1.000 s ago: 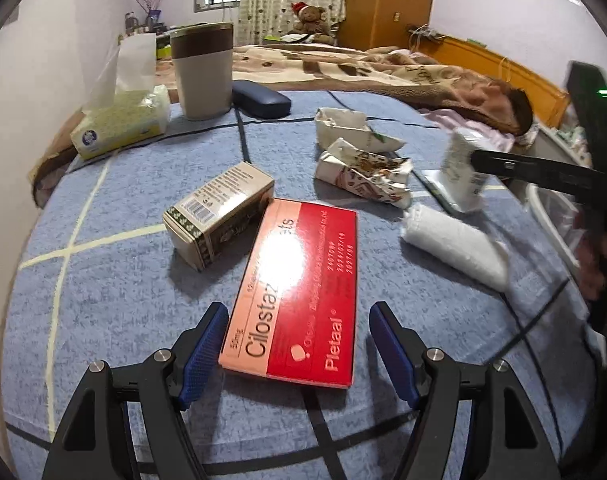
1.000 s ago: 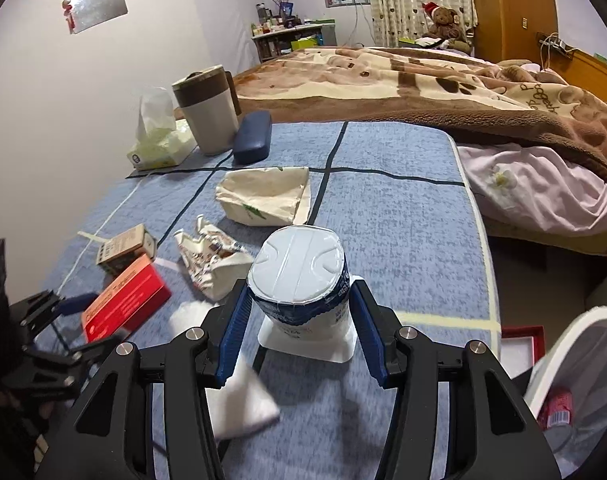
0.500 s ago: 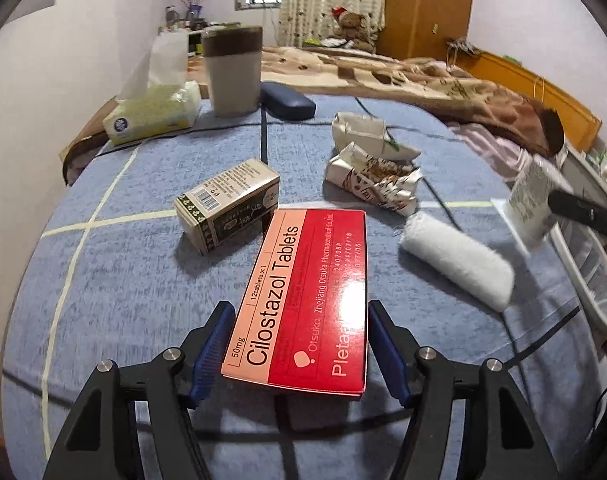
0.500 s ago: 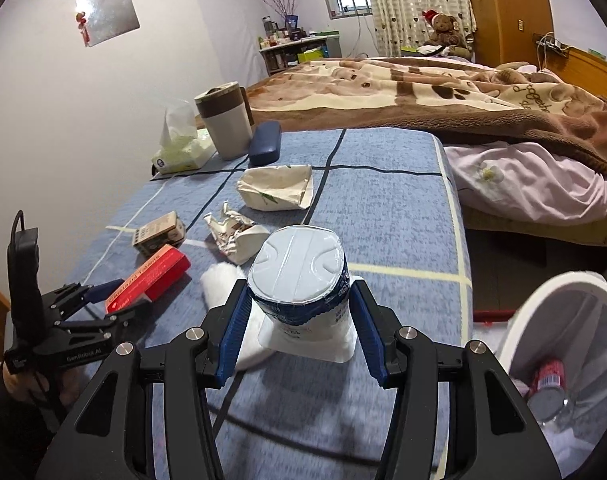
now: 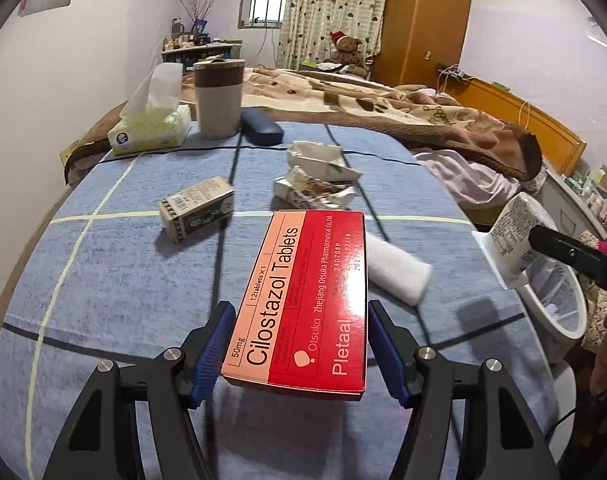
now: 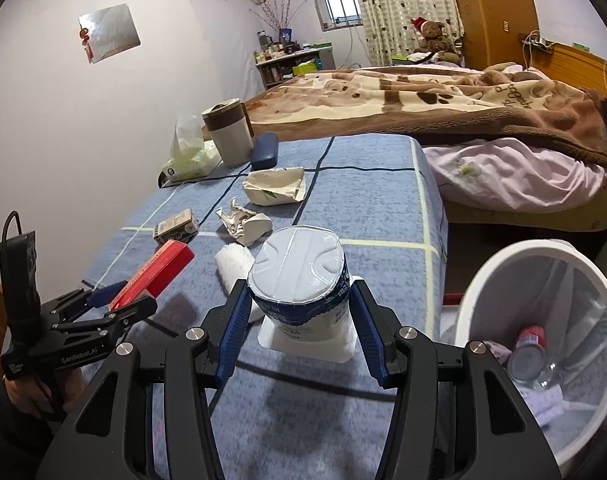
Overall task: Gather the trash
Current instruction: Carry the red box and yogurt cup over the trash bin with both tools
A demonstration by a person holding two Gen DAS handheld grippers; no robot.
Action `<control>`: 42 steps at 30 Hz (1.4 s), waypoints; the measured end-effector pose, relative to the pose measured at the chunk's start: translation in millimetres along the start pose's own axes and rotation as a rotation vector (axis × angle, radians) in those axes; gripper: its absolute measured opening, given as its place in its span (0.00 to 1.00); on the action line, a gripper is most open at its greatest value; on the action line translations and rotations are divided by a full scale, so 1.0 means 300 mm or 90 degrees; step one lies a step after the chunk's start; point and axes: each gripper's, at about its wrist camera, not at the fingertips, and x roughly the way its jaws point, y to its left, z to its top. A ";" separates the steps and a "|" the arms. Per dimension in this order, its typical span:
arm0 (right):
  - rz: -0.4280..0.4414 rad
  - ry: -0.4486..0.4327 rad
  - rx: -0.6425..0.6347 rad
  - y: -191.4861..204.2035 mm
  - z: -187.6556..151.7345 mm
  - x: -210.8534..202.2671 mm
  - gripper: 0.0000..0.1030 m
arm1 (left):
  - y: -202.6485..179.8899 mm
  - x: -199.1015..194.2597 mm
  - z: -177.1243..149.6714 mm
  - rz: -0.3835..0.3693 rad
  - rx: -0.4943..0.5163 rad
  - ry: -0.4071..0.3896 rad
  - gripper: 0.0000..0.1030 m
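- Grippers first: your left gripper [image 5: 299, 350] points down at a slant over the blue checked bedspread [image 5: 103, 280], its blue pads clamped on the long sides of the red tablet box [image 5: 303, 300], which hangs clear above the cloth.
- Your left hand [image 6: 31, 396] shows at the lower left of the right wrist view, wrapped round the black handle, with the box jutting forward and up from the fingers.
- Your right gripper [image 6: 299, 320] also tilts downward, and its fingers grasp an upside-down white yogurt cup [image 6: 299, 276] by the sides, flat rim lowest.
- That cup sits in the air near the bed's edge, just left of the white trash bin [image 6: 479, 280], which holds a bottle.
- On the bedspread lie a small carton [image 5: 197, 212], two crumpled wrappers [image 5: 315, 190] and a white roll [image 5: 397, 266].
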 end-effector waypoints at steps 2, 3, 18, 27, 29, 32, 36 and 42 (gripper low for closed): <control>0.002 -0.002 0.006 -0.008 -0.008 -0.014 0.51 | -0.025 -0.011 -0.005 -0.008 -0.002 -0.001 0.64; 0.002 -0.005 0.009 -0.012 -0.010 -0.021 0.51 | -0.039 -0.016 -0.008 -0.014 -0.002 -0.001 0.64; -0.022 -0.034 0.040 -0.093 -0.050 -0.106 0.51 | -0.190 -0.060 0.004 -0.061 0.022 -0.017 0.64; -0.047 -0.052 0.069 -0.166 -0.065 -0.150 0.51 | -0.288 -0.058 0.031 -0.086 0.050 -0.020 0.64; -0.053 -0.056 0.075 -0.182 -0.069 -0.160 0.51 | -0.312 -0.059 0.038 -0.090 0.057 -0.022 0.64; -0.062 -0.063 0.084 -0.206 -0.075 -0.174 0.51 | -0.354 -0.057 0.047 -0.101 0.070 -0.025 0.64; -0.073 -0.069 0.096 -0.238 -0.086 -0.191 0.51 | -0.408 -0.043 0.055 -0.115 0.086 -0.020 0.64; -0.094 -0.076 0.119 -0.290 -0.105 -0.219 0.51 | -0.493 -0.021 0.059 -0.138 0.113 -0.011 0.64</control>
